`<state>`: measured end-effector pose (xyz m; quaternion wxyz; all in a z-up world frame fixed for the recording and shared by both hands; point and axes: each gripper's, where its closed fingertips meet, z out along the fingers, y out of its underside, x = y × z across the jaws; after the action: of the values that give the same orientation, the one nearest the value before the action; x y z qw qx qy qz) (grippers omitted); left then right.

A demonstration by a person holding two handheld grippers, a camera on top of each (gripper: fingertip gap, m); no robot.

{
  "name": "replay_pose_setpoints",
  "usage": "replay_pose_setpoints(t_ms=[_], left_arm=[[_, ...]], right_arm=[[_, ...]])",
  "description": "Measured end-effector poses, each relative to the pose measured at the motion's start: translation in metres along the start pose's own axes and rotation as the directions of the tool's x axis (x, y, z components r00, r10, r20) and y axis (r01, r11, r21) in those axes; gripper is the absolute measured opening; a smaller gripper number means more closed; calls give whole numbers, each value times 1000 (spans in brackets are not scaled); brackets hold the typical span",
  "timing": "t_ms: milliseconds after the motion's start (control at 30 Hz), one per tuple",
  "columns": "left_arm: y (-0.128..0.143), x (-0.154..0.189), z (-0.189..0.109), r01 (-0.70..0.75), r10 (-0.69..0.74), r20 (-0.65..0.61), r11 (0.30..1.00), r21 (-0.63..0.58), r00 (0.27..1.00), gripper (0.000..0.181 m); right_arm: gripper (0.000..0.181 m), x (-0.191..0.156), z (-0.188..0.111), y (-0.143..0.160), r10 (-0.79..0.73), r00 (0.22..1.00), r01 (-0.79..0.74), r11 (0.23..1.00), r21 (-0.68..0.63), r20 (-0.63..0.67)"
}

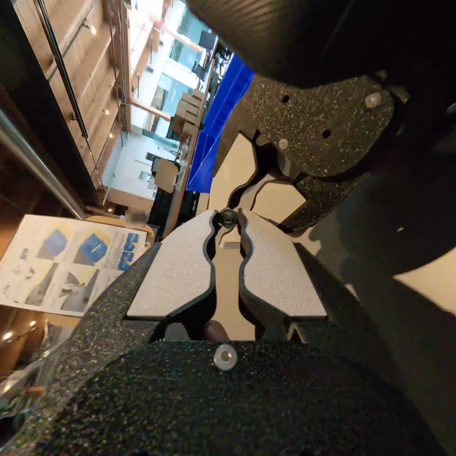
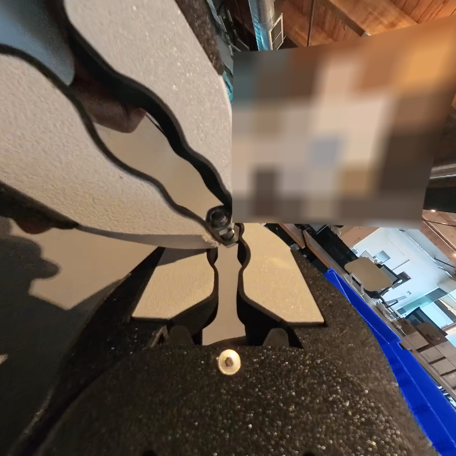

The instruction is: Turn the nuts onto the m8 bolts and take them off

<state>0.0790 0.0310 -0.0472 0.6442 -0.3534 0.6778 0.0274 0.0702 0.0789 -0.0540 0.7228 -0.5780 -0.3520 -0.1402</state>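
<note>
Left tongs [image 1: 228, 218] pinch the bolt [image 1: 227, 218], right tongs [image 2: 228, 238] pinch its nut [image 2: 227, 238]; threading under way, next likely another twist

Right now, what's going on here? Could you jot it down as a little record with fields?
Left gripper: shut on the bolt, gripping its dark socket head
Right gripper: shut on the nut, silvery, on the bolt's thread
Arrangement: the two grippers meet tip to tip above a pale table
Background: blue bin; printed sheet
</note>
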Motion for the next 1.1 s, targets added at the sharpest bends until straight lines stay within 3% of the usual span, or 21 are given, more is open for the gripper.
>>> replay_pose_setpoints(t_ms=[67, 167, 367, 533, 633, 700, 833, 967, 1100], left_arm=[[-8, 3, -3, 102, -99, -51, 993, 65, 994, 22], [-23, -8, -12, 391, -376, -122, 908, 150, 919, 29], [-2, -13, -8, 706, -703, -133, 708, -28, 699, 30], [-1, 1, 0, 763, -767, -148, 640, -92, 625, 28], [-1, 7, 5, 724, -728, -141, 684, -87, 671, 15], [-1, 6, 5, 622, -625, -124, 780, -60, 771, 14], [-1, 4, 3, 234, -235, -65, 972, -10, 970, 14], [1, -1, 0, -68, 68, 28, 998, 1, 997, 16], [-4, -3, -2, 95, -95, 1, 995, 37, 995, 21]], right_arm=[[10, 1, 0, 0, 4, 1000, -4, 1000, -1, -4], [10, 4, 0, 1, 32, 999, -32, 999, -2, -8], [10, 5, 0, 2, 45, 999, -45, 999, -4, -8], [10, 5, 0, 3, 46, 999, -46, 999, -6, -7], [9, 4, 0, 3, 45, 999, -45, 999, -8, -7], [9, 5, 0, 3, 52, 999, -52, 999, -8, -6], [11, 1, 1, 3, 21, 1000, -21, 1000, -10, -1], [10, -1, 1, 2, 9, 1000, -9, 1000, -12, 6], [10, 2, 1, 4, 49, 999, -49, 999, -13, 7]])
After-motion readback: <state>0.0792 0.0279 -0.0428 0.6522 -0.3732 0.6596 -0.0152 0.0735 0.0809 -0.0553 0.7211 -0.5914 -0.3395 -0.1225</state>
